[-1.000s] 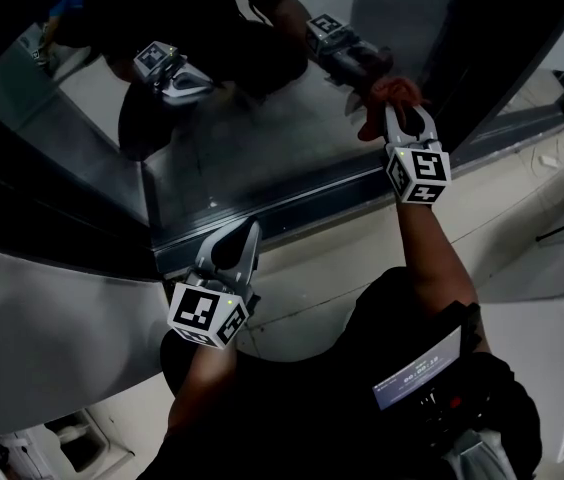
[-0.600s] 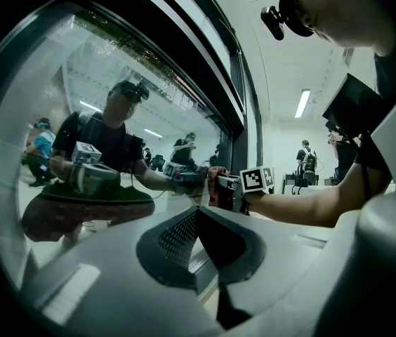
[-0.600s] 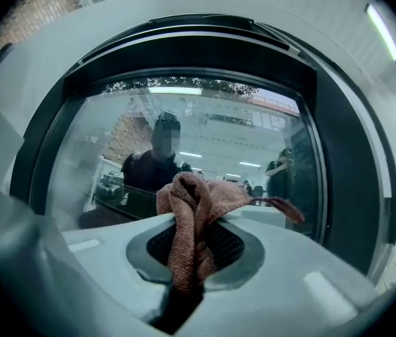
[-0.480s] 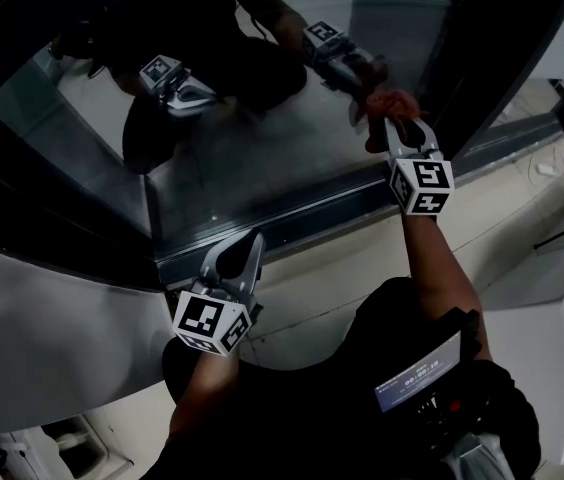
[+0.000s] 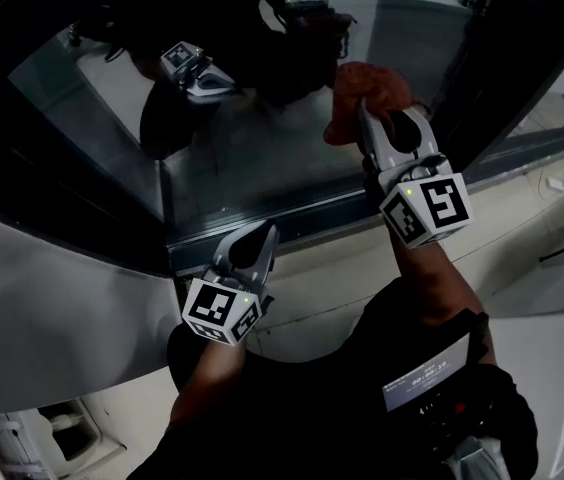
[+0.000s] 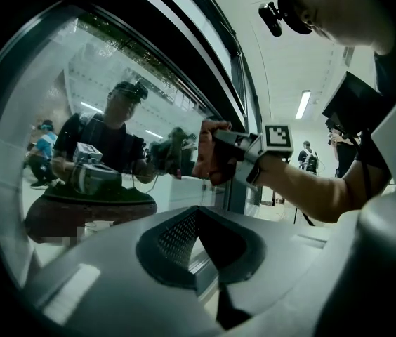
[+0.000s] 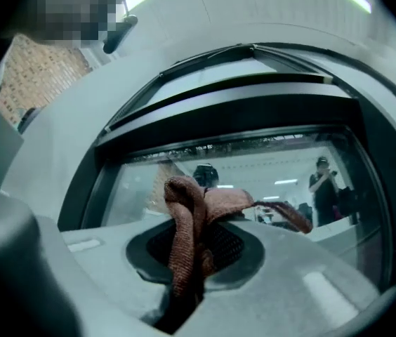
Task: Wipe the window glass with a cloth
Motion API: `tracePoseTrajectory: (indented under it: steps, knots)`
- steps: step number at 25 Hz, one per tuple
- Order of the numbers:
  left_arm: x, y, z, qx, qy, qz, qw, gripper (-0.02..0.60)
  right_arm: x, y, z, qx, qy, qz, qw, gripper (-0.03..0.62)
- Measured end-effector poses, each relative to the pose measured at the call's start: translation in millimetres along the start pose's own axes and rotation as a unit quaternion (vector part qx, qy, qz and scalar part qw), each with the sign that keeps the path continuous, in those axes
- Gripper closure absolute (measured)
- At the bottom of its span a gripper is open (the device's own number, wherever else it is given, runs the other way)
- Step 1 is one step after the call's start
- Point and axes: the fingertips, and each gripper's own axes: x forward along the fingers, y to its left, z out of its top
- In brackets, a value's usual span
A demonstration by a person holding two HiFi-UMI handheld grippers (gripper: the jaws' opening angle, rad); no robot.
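Note:
The window glass (image 5: 247, 143) sits in a dark frame with a grey bottom rail (image 5: 292, 216). A red-brown cloth (image 5: 367, 90) is pressed to the glass at the upper right, and my right gripper (image 5: 380, 120) is shut on it. In the right gripper view the cloth (image 7: 182, 255) hangs bunched out of the closed jaws in front of the glass (image 7: 268, 163). My left gripper (image 5: 262, 236) is shut and holds nothing, its tips just below the bottom rail. The left gripper view has its tips (image 6: 199, 213) near the glass (image 6: 57, 118), with the cloth (image 6: 208, 153) off to the right.
The glass mirrors the person and both grippers. A pale curved panel (image 5: 52, 318) lies left of the left gripper. A light floor (image 5: 522, 198) with a cable (image 5: 562, 183) runs along the right. People (image 6: 309, 157) stand far off in the room.
My right gripper has carried the cloth up and to the left across the glass. The left gripper has stayed by the bottom rail, shifting only slightly.

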Motion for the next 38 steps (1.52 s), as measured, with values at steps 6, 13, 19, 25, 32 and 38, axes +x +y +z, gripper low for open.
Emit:
tracePoseTrajectory:
  steps: [6,13,19,25,32,38]
  knots:
    - [-10,6,8,0.003,-0.002,0.017,0.9998,0.565,58,75,90,-0.002,-0.025,0.095,0.995,0.554]
    - [-33,14,29,0.013,-0.015,0.036,0.9992,0.565,115,120,113,-0.013,-0.013,0.124,0.992,0.554]
    - [-53,23,39,0.016,-0.023,0.045,0.9986,0.565,147,137,118,0.01,-0.007,0.12,0.993,0.554]
    - [-49,25,41,0.014,-0.029,0.046,0.9984,0.565,159,130,114,-0.042,-0.006,0.105,0.994,0.554]
    - [-30,19,32,0.011,-0.021,0.036,0.9991,0.565,148,102,109,-0.061,-0.009,0.099,0.993,0.554]
    - [-18,14,31,0.013,-0.017,0.025,0.9995,0.565,136,68,116,-0.065,-0.016,0.08,0.995,0.554]
